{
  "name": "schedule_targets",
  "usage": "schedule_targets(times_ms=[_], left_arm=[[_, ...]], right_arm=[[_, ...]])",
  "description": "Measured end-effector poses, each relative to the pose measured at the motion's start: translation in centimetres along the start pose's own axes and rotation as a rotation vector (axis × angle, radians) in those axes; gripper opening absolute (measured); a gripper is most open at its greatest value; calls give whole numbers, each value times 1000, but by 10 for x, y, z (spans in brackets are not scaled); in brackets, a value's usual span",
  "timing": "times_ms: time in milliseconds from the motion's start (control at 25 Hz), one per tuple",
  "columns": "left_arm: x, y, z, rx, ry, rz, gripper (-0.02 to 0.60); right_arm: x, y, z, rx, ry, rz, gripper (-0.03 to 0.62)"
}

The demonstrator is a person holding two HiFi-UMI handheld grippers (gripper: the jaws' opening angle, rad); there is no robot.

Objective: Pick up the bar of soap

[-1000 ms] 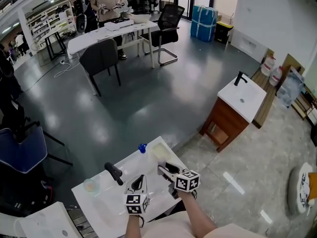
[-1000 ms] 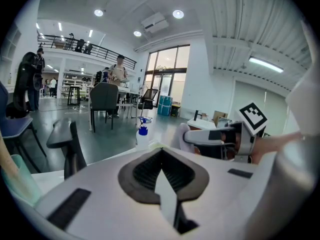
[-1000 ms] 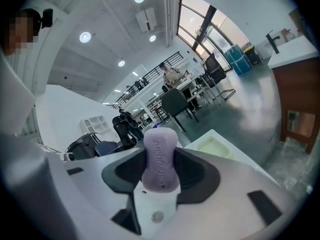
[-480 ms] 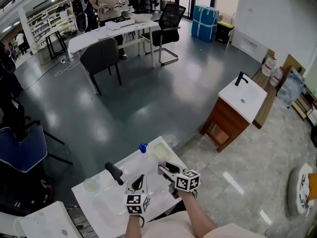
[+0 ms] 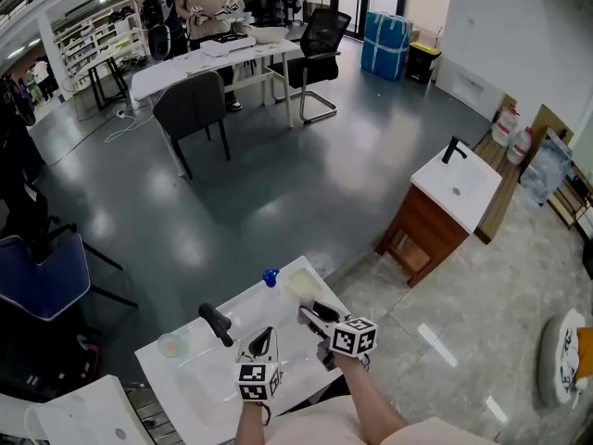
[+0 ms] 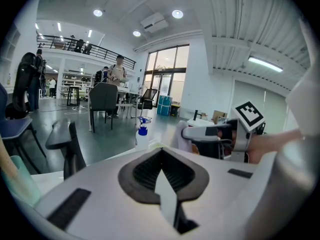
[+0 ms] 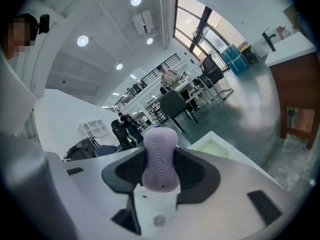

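Fingers of the right gripper [image 5: 313,313] are pinched on the purple bar of soap [image 7: 160,156], held upright between them; those of the left gripper [image 6: 161,154] are pressed together.

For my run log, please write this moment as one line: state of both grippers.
left gripper: shut, empty | right gripper: shut on bar of soap | place: held above white basin

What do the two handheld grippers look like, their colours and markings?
The left gripper and right gripper look alike: white plastic bodies whose jaws are lined with dark, ribbed pads. Each carries a white cube printed with black square markers.
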State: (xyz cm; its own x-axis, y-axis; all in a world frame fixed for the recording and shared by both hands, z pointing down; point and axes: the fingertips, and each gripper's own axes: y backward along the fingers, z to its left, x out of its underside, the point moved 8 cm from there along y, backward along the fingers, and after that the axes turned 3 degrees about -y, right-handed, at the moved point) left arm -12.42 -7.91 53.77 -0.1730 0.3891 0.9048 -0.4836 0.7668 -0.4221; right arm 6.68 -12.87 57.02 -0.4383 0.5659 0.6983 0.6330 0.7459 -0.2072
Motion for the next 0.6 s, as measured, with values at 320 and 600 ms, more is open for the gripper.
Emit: schedule_targets(times_ms=[320, 600], left_arm=[[1, 1, 1, 4, -1, -4, 6], [-2, -1, -3, 10, -9, -4, 6]], right_arm=[[4, 0, 1, -2, -11, -2, 183], [2, 3, -3, 11, -36, -29, 183]])
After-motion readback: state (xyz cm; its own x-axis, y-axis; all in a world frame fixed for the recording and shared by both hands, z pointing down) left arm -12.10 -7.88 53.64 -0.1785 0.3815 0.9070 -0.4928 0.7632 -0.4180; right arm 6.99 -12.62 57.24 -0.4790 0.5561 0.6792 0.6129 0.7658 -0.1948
